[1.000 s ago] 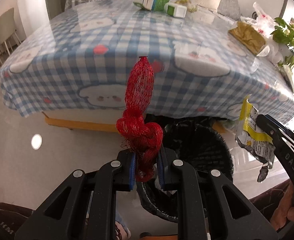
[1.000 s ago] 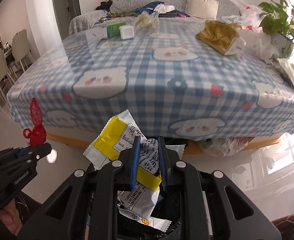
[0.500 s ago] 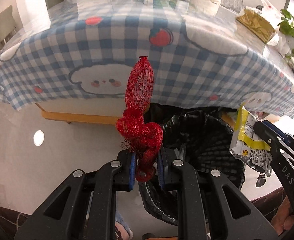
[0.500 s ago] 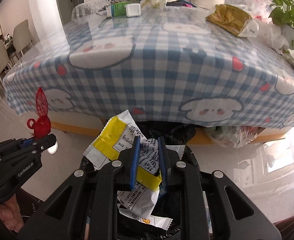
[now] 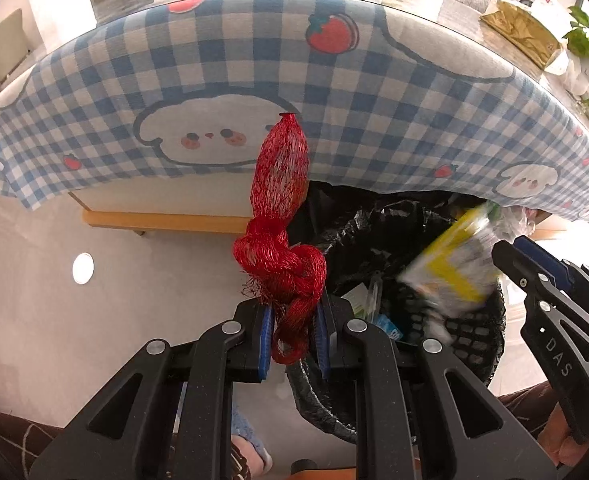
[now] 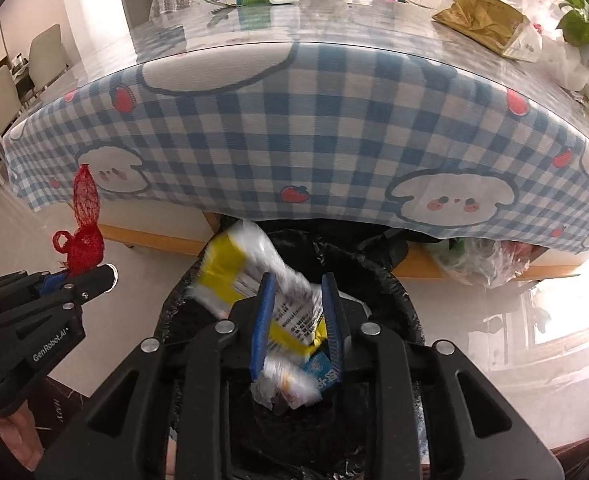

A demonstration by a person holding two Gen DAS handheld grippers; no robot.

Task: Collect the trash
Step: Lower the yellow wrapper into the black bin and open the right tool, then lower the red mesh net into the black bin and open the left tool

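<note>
Since the earlier frames your right gripper [image 6: 297, 316] had opened its jaws wide and the yellow-and-white wrapper [image 6: 250, 280], pinched flat between the pads half a second before, had come loose: it showed blurred and tilted at the centre of the right wrist view, apparently dropping toward the black-lined trash bin [image 6: 390, 280] that filled the lower middle of the frame. In the left wrist view the same wrapper [image 5: 450, 264] was a smear at the right, just over the bin [image 5: 474, 332], beside the right gripper's tips. Both cameras had also sunk closer to the bin, so the checked tablecloth [image 5: 374, 92] filled the upper half of each frame. Your left gripper [image 5: 293, 336] was closed firmly on the knotted end of the red mesh bag [image 5: 282, 208], whose loose end stood up in front of the cloth; the gripper sat over the bin's left rim rather than its middle. That was the risk: released from there, the light, springy net could catch on the rim or tip outward to the floor [image 5: 94, 320]. The wrapper, too, could land on the rim if it fluttered. More litter waited on the tabletop [image 6: 334, 24] at the top of the frame.
</note>
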